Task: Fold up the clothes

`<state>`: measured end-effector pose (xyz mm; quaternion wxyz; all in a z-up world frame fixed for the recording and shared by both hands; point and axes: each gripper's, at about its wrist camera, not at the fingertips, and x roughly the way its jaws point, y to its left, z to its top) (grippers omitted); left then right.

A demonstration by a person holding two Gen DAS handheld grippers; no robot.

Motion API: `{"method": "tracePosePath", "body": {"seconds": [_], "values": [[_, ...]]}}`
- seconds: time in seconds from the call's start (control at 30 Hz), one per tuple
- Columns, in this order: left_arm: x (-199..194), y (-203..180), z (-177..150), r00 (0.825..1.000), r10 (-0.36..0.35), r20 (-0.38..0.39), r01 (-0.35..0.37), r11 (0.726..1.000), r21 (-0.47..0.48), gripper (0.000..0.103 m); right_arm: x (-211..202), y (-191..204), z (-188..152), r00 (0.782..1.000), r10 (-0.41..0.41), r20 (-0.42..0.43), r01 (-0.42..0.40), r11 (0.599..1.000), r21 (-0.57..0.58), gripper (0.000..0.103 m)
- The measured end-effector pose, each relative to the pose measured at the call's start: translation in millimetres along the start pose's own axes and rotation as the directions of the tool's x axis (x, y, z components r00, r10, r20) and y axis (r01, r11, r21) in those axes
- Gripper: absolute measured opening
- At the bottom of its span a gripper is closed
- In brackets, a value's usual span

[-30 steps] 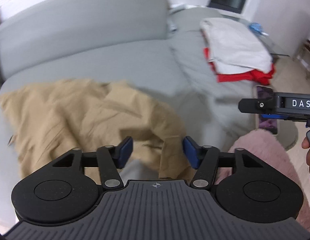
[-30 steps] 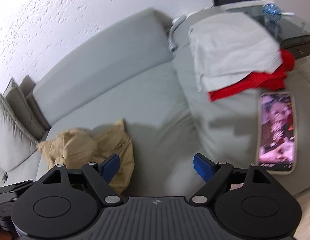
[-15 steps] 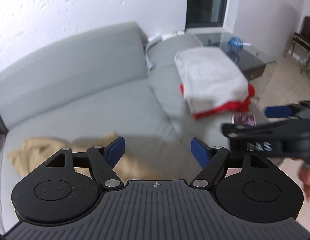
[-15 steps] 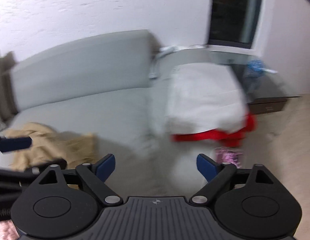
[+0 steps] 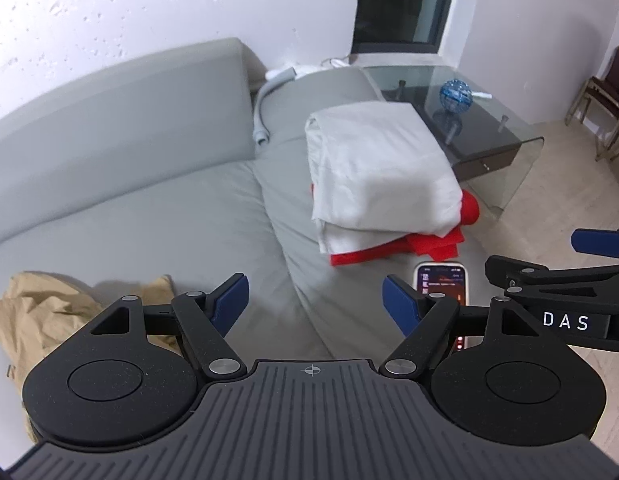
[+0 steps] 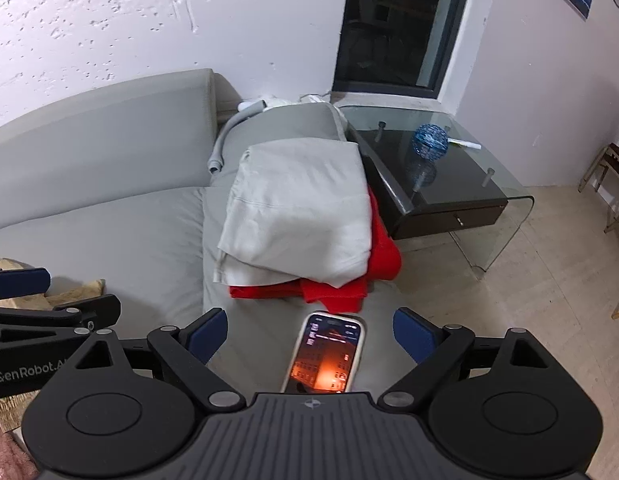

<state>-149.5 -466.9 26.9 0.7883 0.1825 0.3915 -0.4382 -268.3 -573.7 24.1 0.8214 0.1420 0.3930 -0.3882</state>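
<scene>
Tan garment (image 5: 49,312) crumpled on the grey sofa (image 5: 157,232) seat near its front left edge, partly hidden behind the left gripper (image 5: 314,307). Left gripper held above the seat, blue pads spread wide, nothing between them. Right gripper (image 6: 310,334) likewise held wide apart and empty, over the sofa's right end. Just beyond it, a phone (image 6: 325,354) lying flat with its screen lit, close to the front edge of that right end. Further back on the same end, a folded white garment (image 5: 377,172) stacked on a folded red garment (image 5: 393,246), the red showing out from under the white along the near and right sides. Behind the stack, a grey hose (image 5: 265,108) curving along the gap by the backrest. Past the sofa's right side, a glass side table (image 6: 465,184) with a blue ball (image 6: 429,138) on top.
</scene>
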Motion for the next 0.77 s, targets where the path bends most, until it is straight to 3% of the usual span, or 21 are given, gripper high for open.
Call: {"method": "tracePosePath", "body": {"seconds": [0.77], "values": [[-13, -2, 3, 0.999, 0.005, 0.048, -0.002, 0.999, -0.045, 0.081, -11, 4, 5, 1.0, -0.01, 0.023, 0.01, 1.0, -0.01, 0.091]]}}
